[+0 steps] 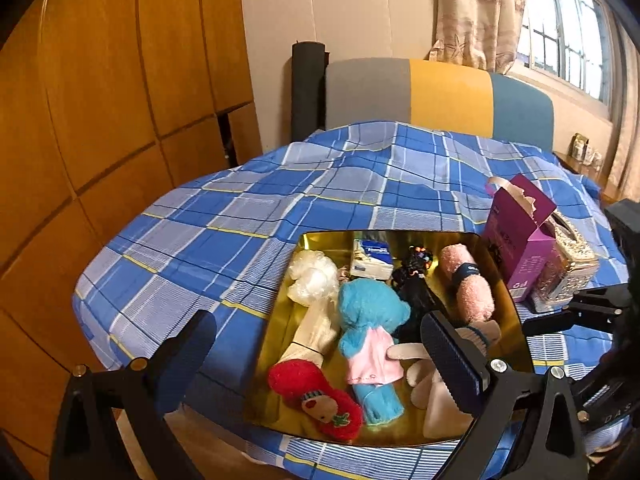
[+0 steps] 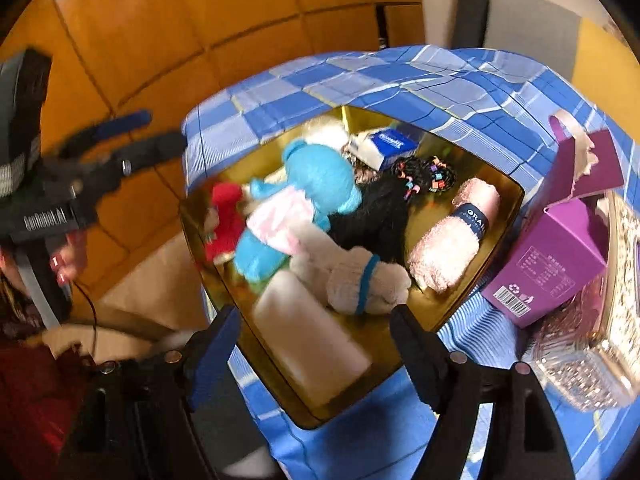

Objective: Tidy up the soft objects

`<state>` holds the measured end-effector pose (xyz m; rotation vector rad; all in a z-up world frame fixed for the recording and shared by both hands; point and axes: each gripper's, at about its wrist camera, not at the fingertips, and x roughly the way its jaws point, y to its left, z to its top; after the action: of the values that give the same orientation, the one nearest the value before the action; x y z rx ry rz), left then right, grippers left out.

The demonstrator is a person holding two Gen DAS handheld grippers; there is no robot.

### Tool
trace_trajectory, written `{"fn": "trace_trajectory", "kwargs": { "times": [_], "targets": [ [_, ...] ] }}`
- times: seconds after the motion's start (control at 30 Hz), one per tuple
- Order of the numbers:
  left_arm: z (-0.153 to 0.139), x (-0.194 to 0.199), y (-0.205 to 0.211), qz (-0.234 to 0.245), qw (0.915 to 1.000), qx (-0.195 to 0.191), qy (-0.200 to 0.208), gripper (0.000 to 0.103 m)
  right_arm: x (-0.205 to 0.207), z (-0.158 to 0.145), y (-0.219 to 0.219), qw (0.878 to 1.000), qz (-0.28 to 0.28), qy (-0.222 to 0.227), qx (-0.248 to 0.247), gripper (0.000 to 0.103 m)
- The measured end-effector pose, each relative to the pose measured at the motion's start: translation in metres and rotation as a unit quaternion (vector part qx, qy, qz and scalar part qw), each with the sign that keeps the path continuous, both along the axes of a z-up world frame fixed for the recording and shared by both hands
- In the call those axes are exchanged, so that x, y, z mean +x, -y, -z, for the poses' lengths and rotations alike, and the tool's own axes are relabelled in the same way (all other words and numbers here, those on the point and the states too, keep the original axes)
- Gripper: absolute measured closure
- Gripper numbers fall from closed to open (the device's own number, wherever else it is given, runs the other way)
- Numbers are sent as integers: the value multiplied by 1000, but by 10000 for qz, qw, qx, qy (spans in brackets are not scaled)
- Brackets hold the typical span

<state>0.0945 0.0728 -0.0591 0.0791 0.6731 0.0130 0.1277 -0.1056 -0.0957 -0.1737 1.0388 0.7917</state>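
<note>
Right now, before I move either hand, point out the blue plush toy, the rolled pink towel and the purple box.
blue plush toy (image 1: 370,304): left wrist view, on its head.
rolled pink towel (image 2: 452,240): right wrist view, on the fluffy roll below its dark band.
purple box (image 2: 548,260): right wrist view, on its printed side.

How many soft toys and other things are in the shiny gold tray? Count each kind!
Plush toys: 4: blue bear, red doll, white bunny, cream doll
Rolled pink towel: 1
Tissue pack: 1
Black wig with clips: 1
White puff: 1
Pale block: 1
Total: 9
</note>
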Motion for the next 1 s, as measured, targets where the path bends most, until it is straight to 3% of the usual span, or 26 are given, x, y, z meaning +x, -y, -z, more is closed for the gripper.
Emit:
{"fn": "trace_trajectory", "kwargs": {
  "times": [0.23,0.4,0.8,1.0],
  "targets": [
    [1,-5,2,-186,9996,-217,-33,0,-5,-16,6,9954,862,347,234,25],
    [5,-6,4,-330,9982,-394,-308,0,-12,-25,13,9795,1947,520,16,25],
    [4,-27,17,-468,9982,-20,-362,0,-57,-57,14,9438,3000,1307,-470,25],
    [0,-49,23,-392,9982,-112,-447,0,-90,-77,11,9237,3336,1794,-574,25]
  ]
}}
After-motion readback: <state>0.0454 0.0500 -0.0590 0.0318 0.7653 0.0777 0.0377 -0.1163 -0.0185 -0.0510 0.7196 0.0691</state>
